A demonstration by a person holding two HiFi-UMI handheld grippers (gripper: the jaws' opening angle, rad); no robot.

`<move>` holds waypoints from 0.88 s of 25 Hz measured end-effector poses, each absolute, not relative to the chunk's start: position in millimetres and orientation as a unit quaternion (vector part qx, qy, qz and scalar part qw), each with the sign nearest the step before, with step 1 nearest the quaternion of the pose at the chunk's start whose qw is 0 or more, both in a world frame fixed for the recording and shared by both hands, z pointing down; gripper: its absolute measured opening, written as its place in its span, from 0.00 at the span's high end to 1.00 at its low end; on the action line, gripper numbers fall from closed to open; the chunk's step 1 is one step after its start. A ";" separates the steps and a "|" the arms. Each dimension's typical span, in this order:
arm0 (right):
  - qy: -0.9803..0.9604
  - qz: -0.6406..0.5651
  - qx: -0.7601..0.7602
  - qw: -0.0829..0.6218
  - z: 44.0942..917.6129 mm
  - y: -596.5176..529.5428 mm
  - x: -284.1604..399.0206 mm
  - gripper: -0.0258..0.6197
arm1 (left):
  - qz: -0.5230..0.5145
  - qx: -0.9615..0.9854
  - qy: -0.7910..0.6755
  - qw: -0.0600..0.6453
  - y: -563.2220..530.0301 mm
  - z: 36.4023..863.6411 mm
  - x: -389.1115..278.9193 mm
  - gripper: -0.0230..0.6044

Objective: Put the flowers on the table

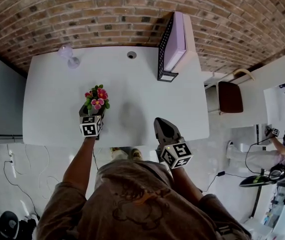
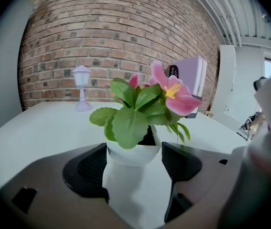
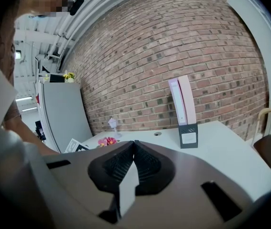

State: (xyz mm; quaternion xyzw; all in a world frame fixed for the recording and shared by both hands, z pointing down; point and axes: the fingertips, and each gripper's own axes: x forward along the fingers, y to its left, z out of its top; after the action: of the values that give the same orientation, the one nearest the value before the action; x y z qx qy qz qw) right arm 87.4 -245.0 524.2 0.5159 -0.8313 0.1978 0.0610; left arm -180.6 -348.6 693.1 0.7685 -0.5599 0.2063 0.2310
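Flowers (image 2: 166,92) in white pot (image 2: 130,152), clamped by left gripper (image 2: 134,165)

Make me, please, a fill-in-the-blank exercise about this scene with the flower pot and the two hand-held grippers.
1. Between the jaws of the left hand-held gripper stands a white pot of ___ flowers.
2. The jaws of the right hand-held gripper are ___, with nothing between them.
3. The wall behind the table is made of ___.
4. The small lamp figure stands at the table's far ___ corner.

Missing words: pink; shut; brick; left.
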 end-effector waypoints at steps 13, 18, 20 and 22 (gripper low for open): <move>-0.858 0.189 0.474 0.062 520.9 -238.6 64.6 0.96 | 0.173 0.779 -0.564 0.211 -308.4 638.8 -188.2 0.39; -0.868 0.184 0.458 0.059 520.3 -238.5 54.2 0.96 | 0.147 0.782 -0.570 0.206 -288.9 607.6 -189.2 0.39; -0.871 0.182 0.453 0.058 519.6 -238.4 50.9 0.96 | 0.133 0.783 -0.571 0.206 -282.0 594.8 -188.8 0.39; -0.874 0.181 0.448 0.057 518.9 -238.5 48.2 0.96 | 0.119 0.786 -0.571 0.204 -274.5 580.2 -187.8 0.39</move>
State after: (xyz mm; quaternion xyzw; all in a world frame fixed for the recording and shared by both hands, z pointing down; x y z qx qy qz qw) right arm 48.2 -238.5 518.9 0.4479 -0.8738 0.1805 0.0572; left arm -187.8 -274.5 580.2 0.7863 -0.5709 0.1189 0.2042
